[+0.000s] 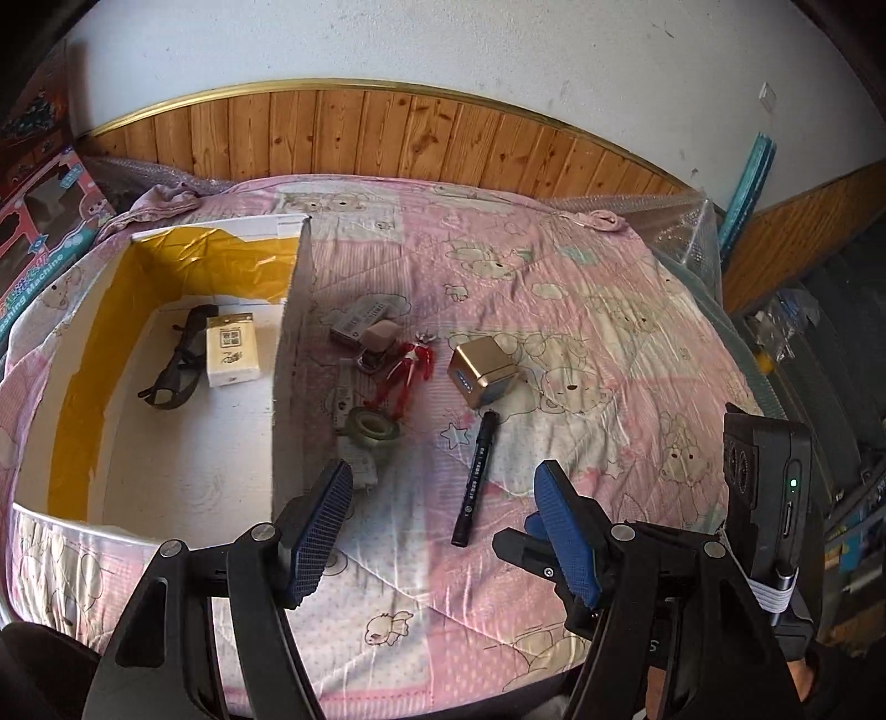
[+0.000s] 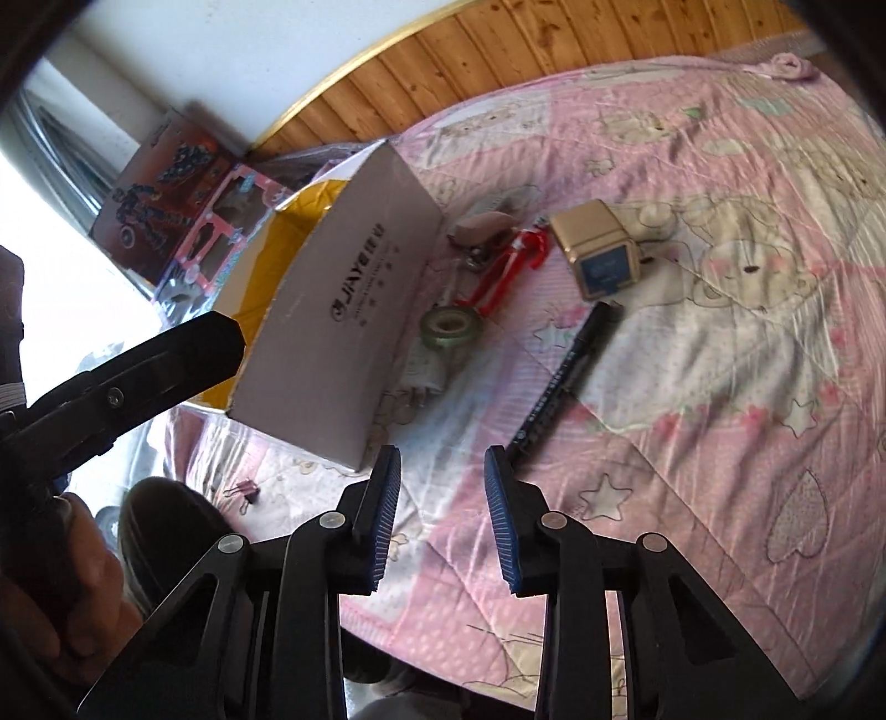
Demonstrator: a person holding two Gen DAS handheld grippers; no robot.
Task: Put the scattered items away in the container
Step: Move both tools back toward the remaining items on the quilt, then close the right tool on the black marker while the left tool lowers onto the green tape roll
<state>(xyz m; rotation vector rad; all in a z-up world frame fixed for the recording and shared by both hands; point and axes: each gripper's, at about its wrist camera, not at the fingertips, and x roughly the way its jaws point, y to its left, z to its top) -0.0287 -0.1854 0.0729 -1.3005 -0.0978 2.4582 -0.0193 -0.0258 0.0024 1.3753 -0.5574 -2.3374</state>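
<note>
Setting: home bedroom. Evidence: bed with pink bear-print quilt (image 1: 554, 310) fills the centre; wood-panel wainscot (image 1: 387, 133) with gold trim under a scuffed white wall (image 1: 387, 39) at 12 o'clock; boxed toys (image 1: 39, 221) stacked at 9 o'clock; bubble wrap (image 1: 681, 221) at 2 o'clock.

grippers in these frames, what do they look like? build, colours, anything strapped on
Both the left gripper and right gripper have black plastic linkage arms with silver pivot pins and blue ribbed pads. A black device with a green LED is bound on with white elastic.
</note>
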